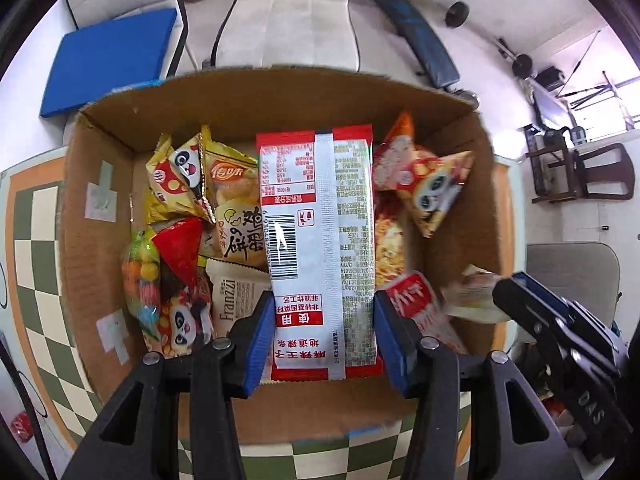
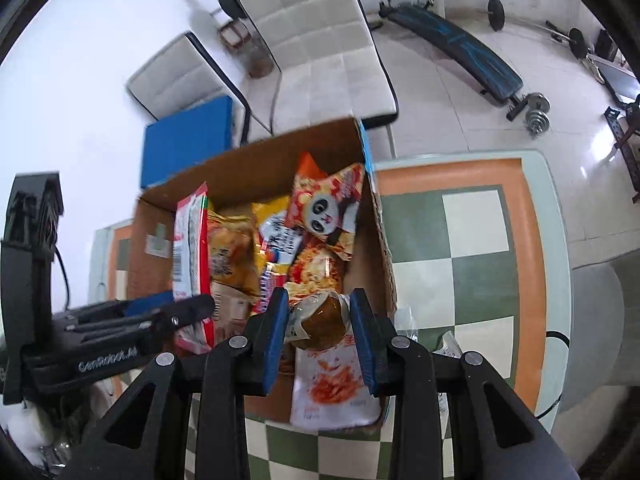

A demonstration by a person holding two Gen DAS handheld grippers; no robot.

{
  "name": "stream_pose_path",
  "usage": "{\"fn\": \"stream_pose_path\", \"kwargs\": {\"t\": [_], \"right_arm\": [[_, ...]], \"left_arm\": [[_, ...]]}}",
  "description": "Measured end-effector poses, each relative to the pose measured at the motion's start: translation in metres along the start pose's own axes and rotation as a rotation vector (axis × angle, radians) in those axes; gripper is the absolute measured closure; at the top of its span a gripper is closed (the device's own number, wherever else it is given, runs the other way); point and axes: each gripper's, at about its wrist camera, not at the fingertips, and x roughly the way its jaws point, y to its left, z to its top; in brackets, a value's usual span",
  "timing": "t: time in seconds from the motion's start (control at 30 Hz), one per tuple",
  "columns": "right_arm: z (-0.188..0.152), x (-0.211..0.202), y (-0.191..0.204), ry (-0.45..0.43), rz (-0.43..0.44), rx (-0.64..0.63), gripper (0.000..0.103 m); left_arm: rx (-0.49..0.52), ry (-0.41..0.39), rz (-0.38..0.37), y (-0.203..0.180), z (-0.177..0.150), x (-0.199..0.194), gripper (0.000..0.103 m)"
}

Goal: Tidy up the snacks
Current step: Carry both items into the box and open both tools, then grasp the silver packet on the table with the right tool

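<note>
Left claw (image 1: 324, 332) grips the red packet (image 1: 316, 216) by its near end, above the box (image 1: 280, 96). Judged light, crinkly, slippery, so pinch near the sealed edge. Back shows a barcode and white seam. Right claw (image 2: 320, 320) is clamped on a clear-wrapped brown bun (image 2: 320, 320), judged soft, at the box's near edge.

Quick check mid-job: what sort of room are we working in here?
Probably a home living space that doubles as a gym: a sit-up bench and dumbbell on the tiled floor, padded white chairs beside a checkered table holding the snack box.
</note>
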Motion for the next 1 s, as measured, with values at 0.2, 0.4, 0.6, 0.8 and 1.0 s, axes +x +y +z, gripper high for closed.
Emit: {"fn": "stream_pose_path", "kwargs": {"t": [0.2,0.4,0.6,0.8,1.0], "right_arm": [[0.001,0.012,0.001,0.029,-0.033,0.001,0.033],[-0.002,0.01,0.004,0.05,-0.039,-0.027,0.012],[-0.009,-0.015,-0.001,-0.068,-0.022,-0.033,0.006],[-0.029,-0.039,-0.035,-0.073,0.026,0.033,0.006],[-0.069,-0.006,-0.109,0.12,-0.091,0.255,0.009]], "left_arm": [[-0.038,-0.011,-0.015,0.006,0.004,0.002,0.049],[-0.02,-0.092,0.006,0.003,-0.006,-0.019,0.014],[0.054,-0.199,0.061,-0.01,-0.022,-0.047,0.003],[0.103,-0.406,0.133,-0.027,-0.055,-0.08,0.003],[0.069,-0.428,0.123,-0.039,-0.078,-0.072,0.003]]}}
